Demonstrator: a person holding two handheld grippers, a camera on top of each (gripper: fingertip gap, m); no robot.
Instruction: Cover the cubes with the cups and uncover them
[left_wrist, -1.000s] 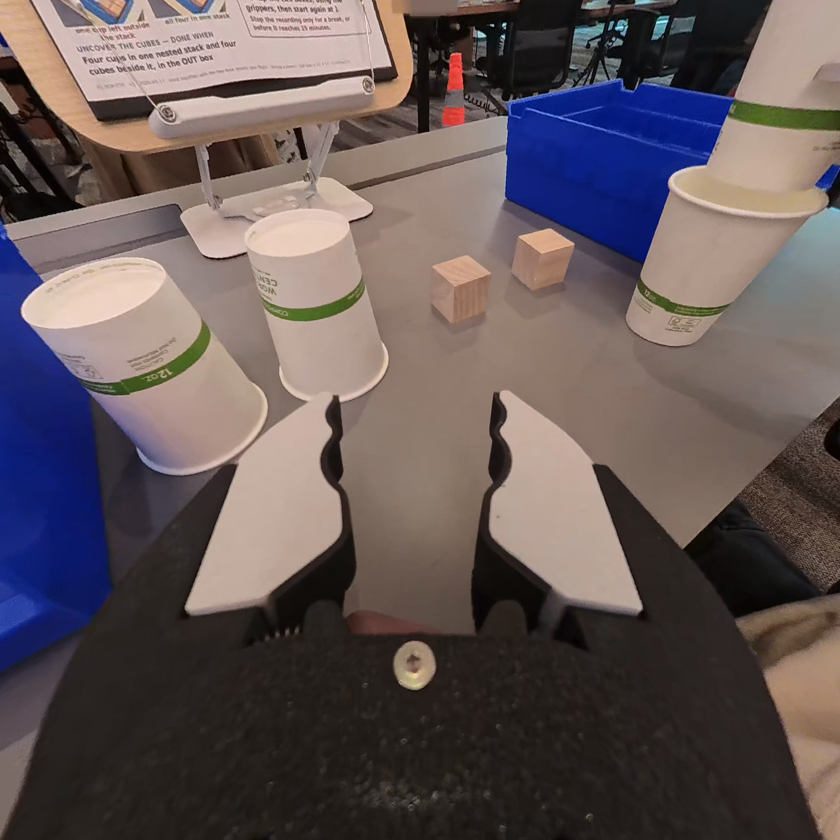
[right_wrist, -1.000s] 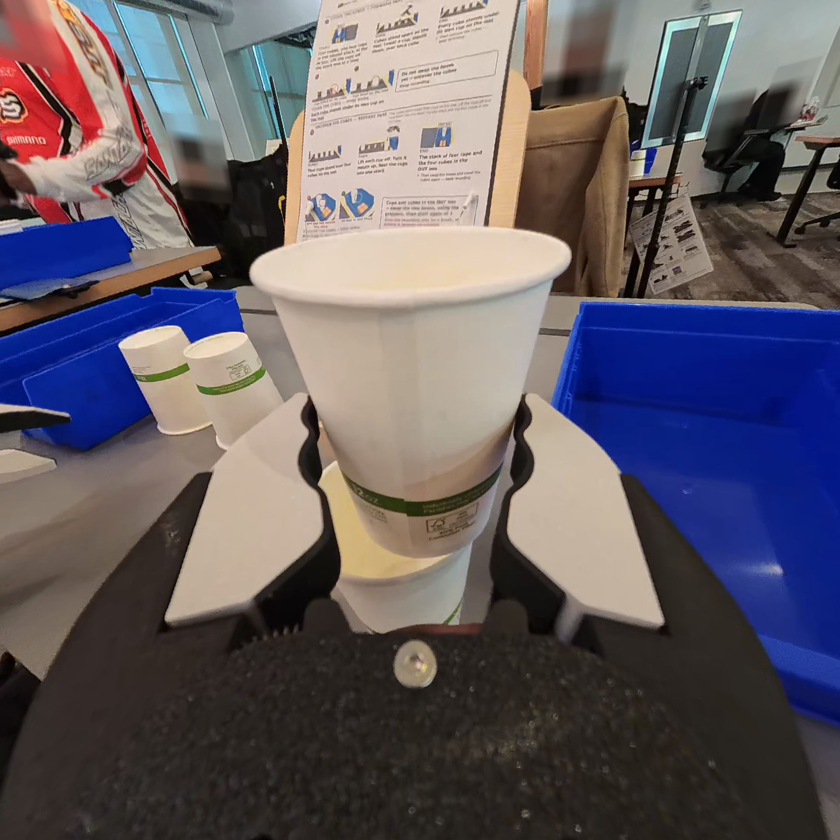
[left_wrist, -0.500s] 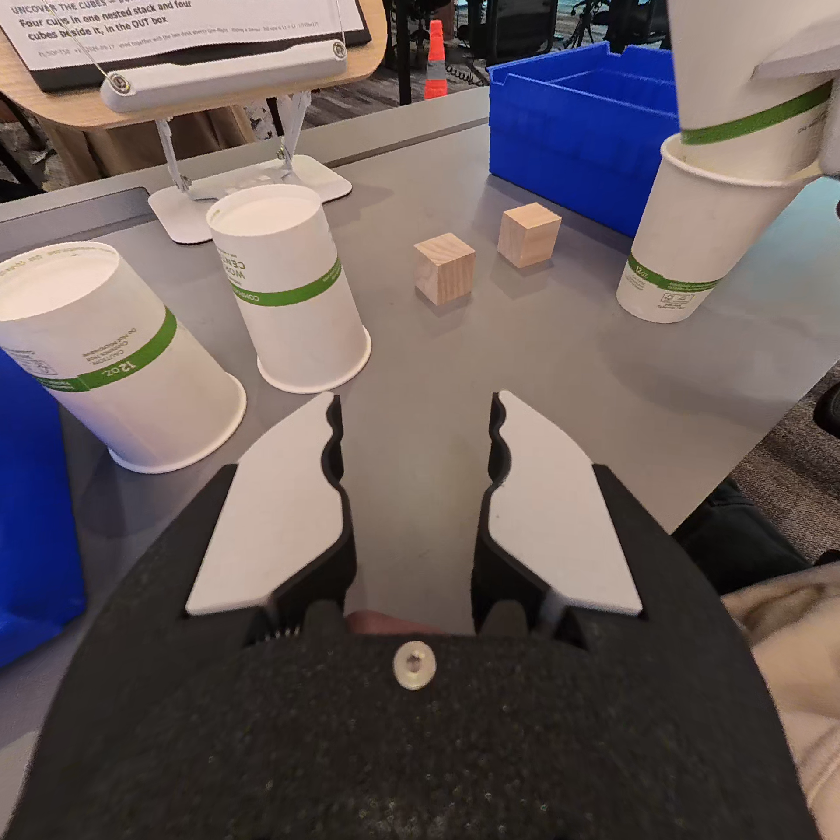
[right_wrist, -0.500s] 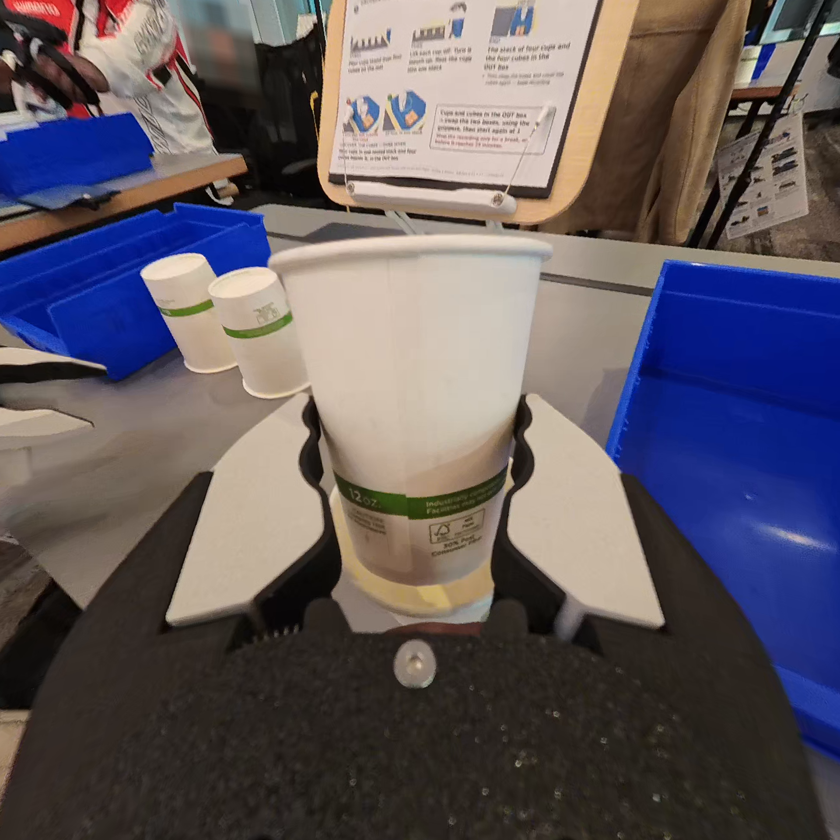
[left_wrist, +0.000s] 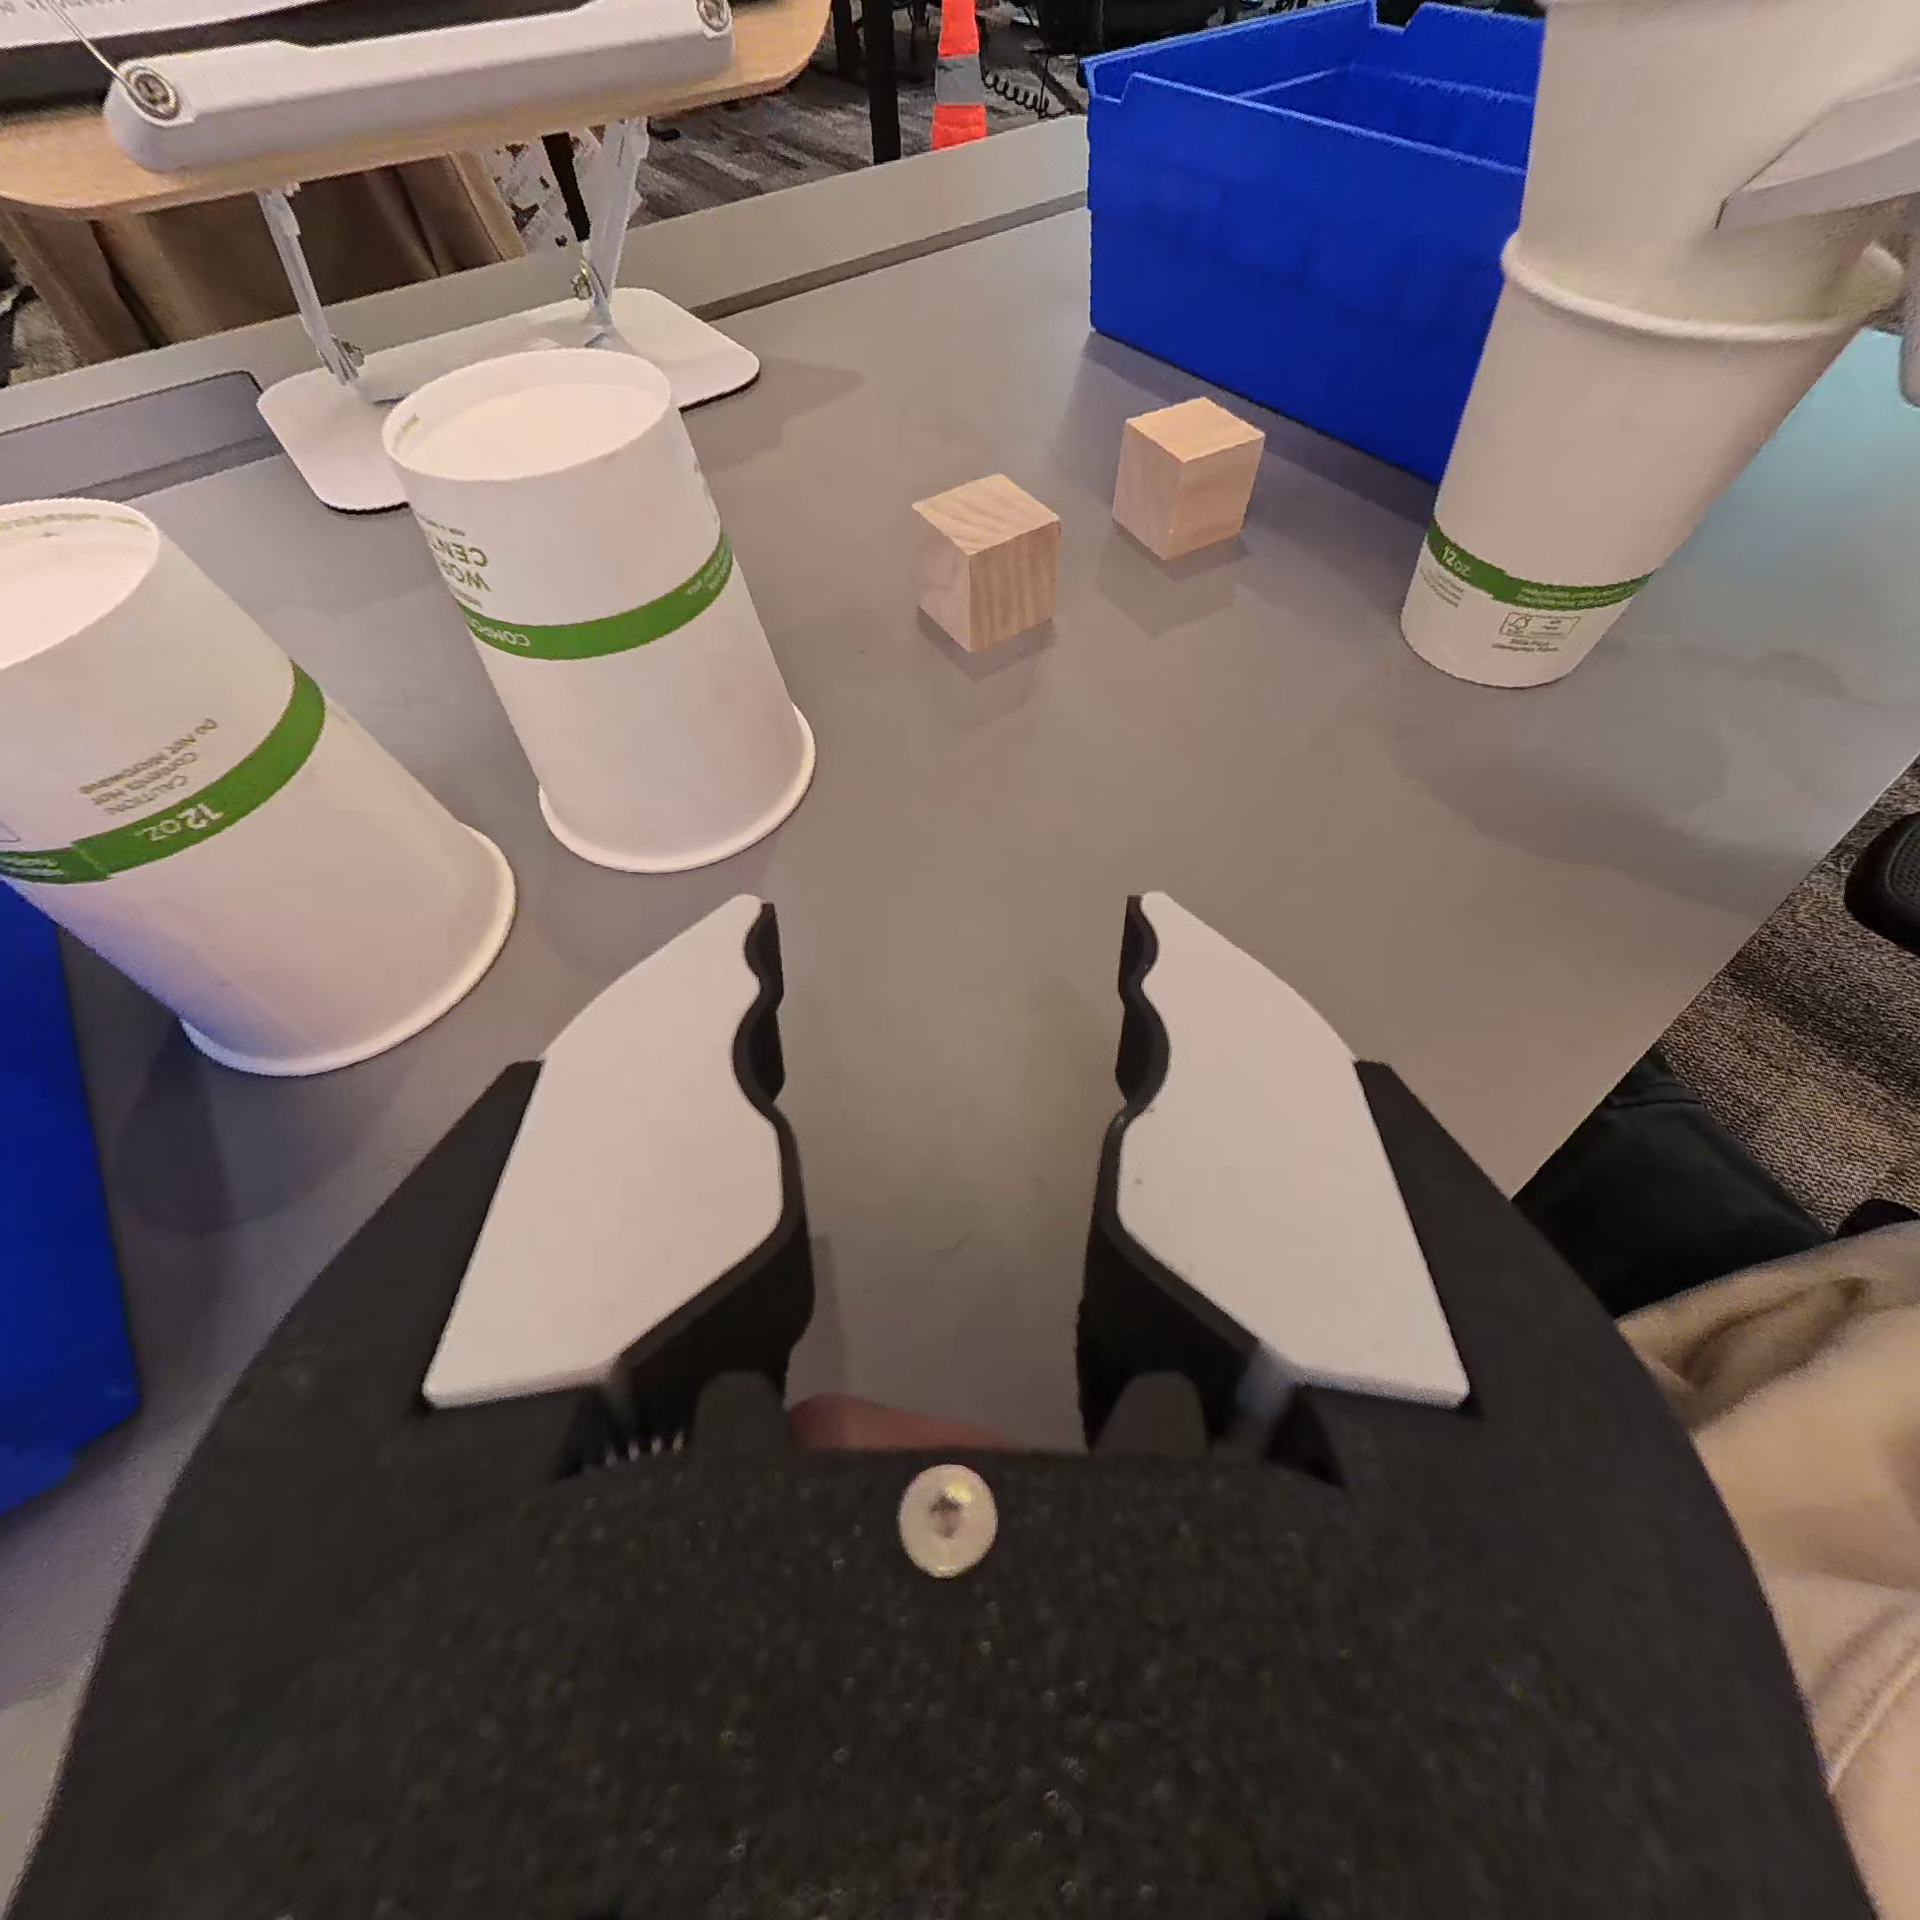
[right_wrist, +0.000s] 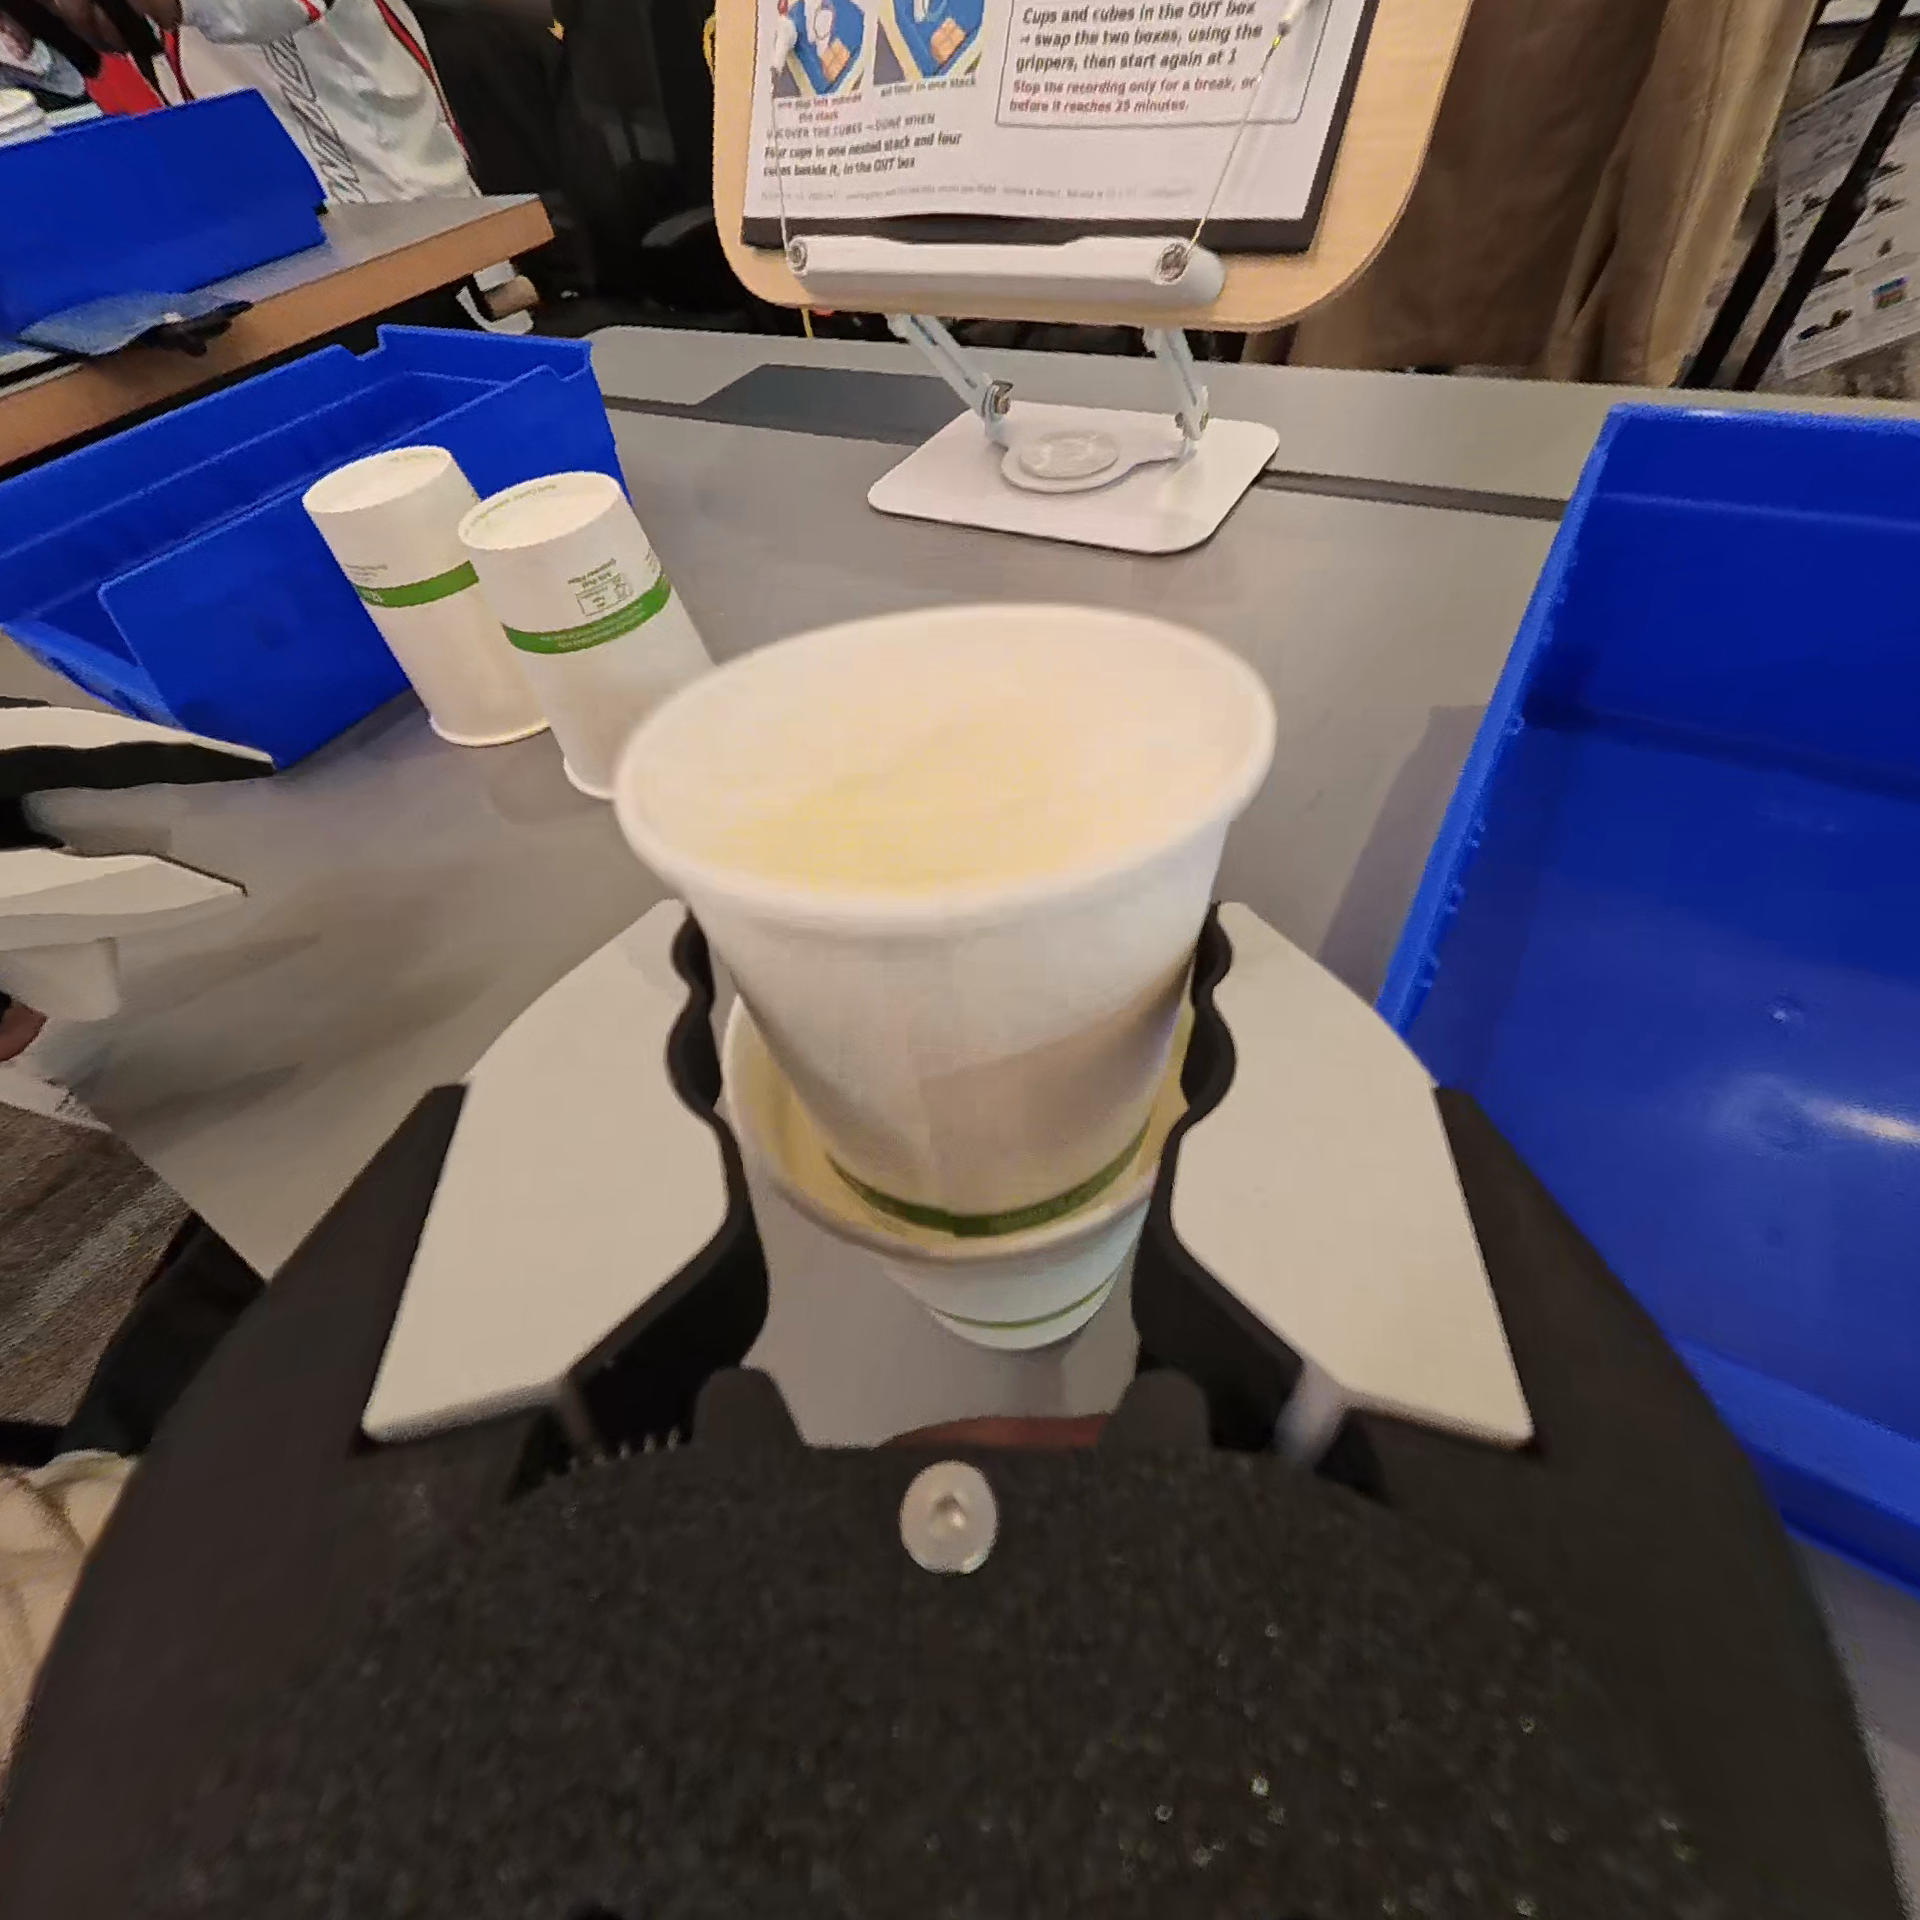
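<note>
Two wooden cubes (left_wrist: 987, 561) (left_wrist: 1188, 478) sit bare on the grey table (left_wrist: 1143, 831). Two white paper cups with green bands stand upside down at the left (left_wrist: 613, 613) (left_wrist: 197, 800); they also show in the right wrist view (right_wrist: 592, 623) (right_wrist: 426, 592). My left gripper (left_wrist: 948, 914) is open and empty, low over the table in front of the cubes. My right gripper (right_wrist: 948, 935) is shut on an upright cup (right_wrist: 956, 894), its base set into a second upright cup (right_wrist: 1008, 1278) standing on the table. That nested pair shows in the left wrist view (left_wrist: 1590, 457).
A blue bin (left_wrist: 1309, 197) stands behind the cubes, at the right in the right wrist view (right_wrist: 1714, 883). Another blue bin (right_wrist: 260, 561) is at the left. An instruction board on a white stand (right_wrist: 1081, 478) is at the back. The table's front edge runs at the right.
My right gripper has lowered its cup into the upright cup on the table. My left gripper has drifted a little, staying open; cubes and upside-down cups have not moved.
</note>
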